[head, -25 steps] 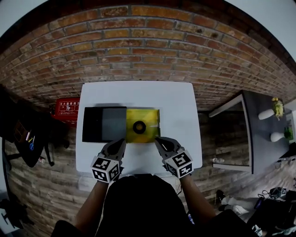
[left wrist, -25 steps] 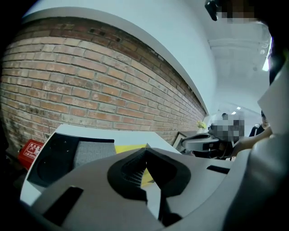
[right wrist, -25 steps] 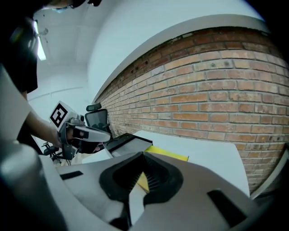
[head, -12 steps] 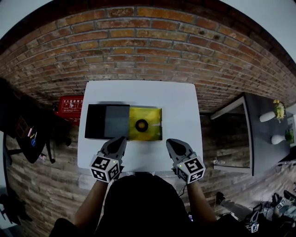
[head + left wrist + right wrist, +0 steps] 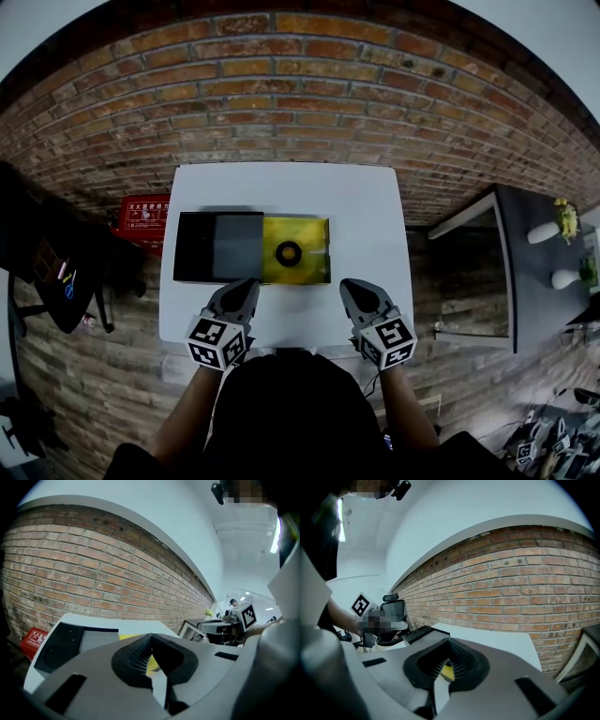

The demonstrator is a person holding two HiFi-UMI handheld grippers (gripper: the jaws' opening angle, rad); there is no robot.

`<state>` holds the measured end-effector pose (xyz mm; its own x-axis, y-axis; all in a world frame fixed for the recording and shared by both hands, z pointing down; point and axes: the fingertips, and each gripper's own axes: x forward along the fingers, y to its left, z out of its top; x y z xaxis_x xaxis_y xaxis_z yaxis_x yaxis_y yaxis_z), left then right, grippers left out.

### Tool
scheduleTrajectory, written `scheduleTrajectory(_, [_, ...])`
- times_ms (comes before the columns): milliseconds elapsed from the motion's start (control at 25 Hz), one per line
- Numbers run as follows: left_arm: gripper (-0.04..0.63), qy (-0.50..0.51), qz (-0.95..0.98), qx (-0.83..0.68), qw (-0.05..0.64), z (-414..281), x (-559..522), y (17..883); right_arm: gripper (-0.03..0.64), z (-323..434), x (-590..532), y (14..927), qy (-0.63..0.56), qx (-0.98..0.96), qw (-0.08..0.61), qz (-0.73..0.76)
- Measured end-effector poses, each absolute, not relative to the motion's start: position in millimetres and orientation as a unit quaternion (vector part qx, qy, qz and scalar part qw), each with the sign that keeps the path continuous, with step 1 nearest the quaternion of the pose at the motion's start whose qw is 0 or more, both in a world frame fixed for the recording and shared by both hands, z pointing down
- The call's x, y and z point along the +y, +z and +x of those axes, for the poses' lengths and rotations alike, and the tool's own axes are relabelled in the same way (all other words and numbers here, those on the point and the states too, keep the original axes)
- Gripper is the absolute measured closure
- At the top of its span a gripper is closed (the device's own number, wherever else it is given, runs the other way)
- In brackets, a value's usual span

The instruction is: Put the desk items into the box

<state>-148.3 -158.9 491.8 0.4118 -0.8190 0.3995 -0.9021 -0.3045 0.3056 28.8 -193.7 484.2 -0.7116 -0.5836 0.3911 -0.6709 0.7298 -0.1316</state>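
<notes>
The box [image 5: 192, 248] is laid open on the white surface [image 5: 281, 197], with a black ring [image 5: 289, 252] in its yellow half. The left gripper [image 5: 246, 287] at six o'clock and the right gripper [image 5: 355, 287] at four o'clock are held clear, fingers pressed together on nothing, since nothing else seems left to pack.

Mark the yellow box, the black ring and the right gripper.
yellow box [image 5: 315, 234]: head view, bare yellow floor near its right edge.
black ring [image 5: 280, 252]: head view, left side of the band.
right gripper [image 5: 349, 285]: head view, tips of its shut jaws.

Red brick wall [image 5: 300, 84] behind white table [image 5: 361, 211]; plank floor [image 5: 94, 375], dark desk [image 5: 536, 295] at right.
</notes>
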Motion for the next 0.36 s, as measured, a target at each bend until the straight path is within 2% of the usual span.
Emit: scheduleTrajectory(360, [0.583, 0.085, 0.801, -0.539, 0.246, -155.7, -166.6, 491.1, 0.597, 24.2, -201.1, 483.6, 0.133, -0.915, 0.162, 0.345])
